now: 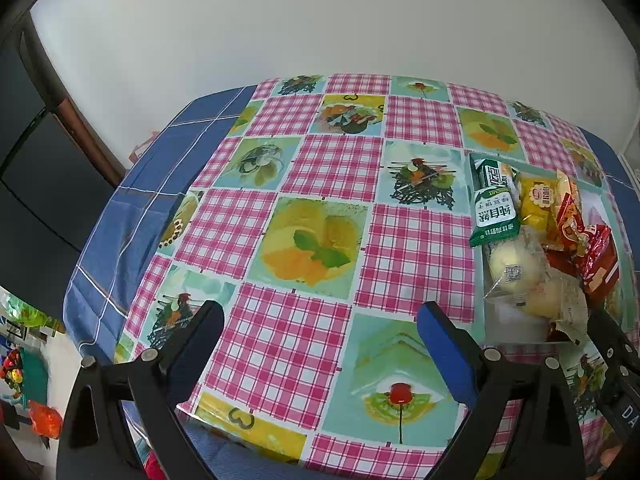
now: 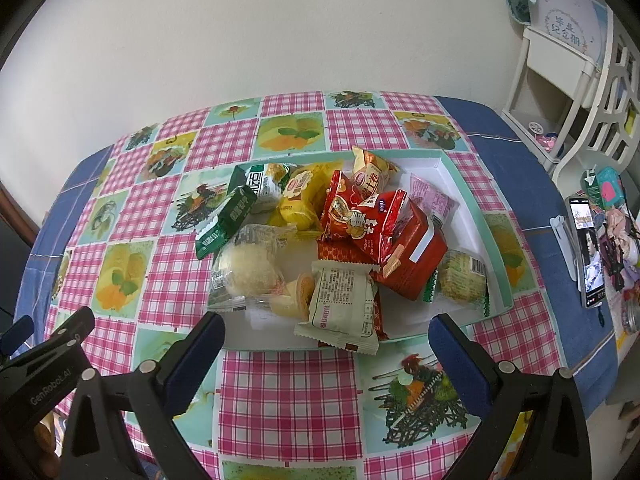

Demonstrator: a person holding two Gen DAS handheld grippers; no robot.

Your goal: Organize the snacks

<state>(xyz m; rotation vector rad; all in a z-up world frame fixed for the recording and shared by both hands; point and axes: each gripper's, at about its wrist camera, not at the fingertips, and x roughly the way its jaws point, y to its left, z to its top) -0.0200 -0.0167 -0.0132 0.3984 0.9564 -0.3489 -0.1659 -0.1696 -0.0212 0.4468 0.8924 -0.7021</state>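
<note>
Left wrist view: the left gripper (image 1: 320, 320) hangs above the patterned tablecloth (image 1: 320, 168), its two blue-padded fingers (image 1: 446, 344) spread wide with only cloth between them. It holds nothing. The snacks lie well off to the right, heaped in a shallow tray (image 1: 512, 320): a green biscuit packet (image 1: 494, 212) at the near-left of the heap, a yellow packet (image 1: 538, 204) beside it, a clear-wrapped round bun (image 1: 516, 264) in front, and red packets (image 1: 596, 264) at the far right. A black part of the other tool juts into the lower right corner.

Right wrist view: the right gripper (image 2: 326, 336) is poised over the near edge of the tray (image 2: 476, 216), fingers fully apart and empty. Between and just beyond the fingertips lies a cream-coloured packet (image 2: 344, 304), overhanging the tray's near rim; neither finger touches it. Behind it sit the bun (image 2: 248, 268), the green biscuit packet (image 2: 226, 222), the yellow packet (image 2: 302, 196) and a large red packet (image 2: 408, 248), piled against one another. A phone (image 2: 588, 252) stands at the table's right edge.
</note>
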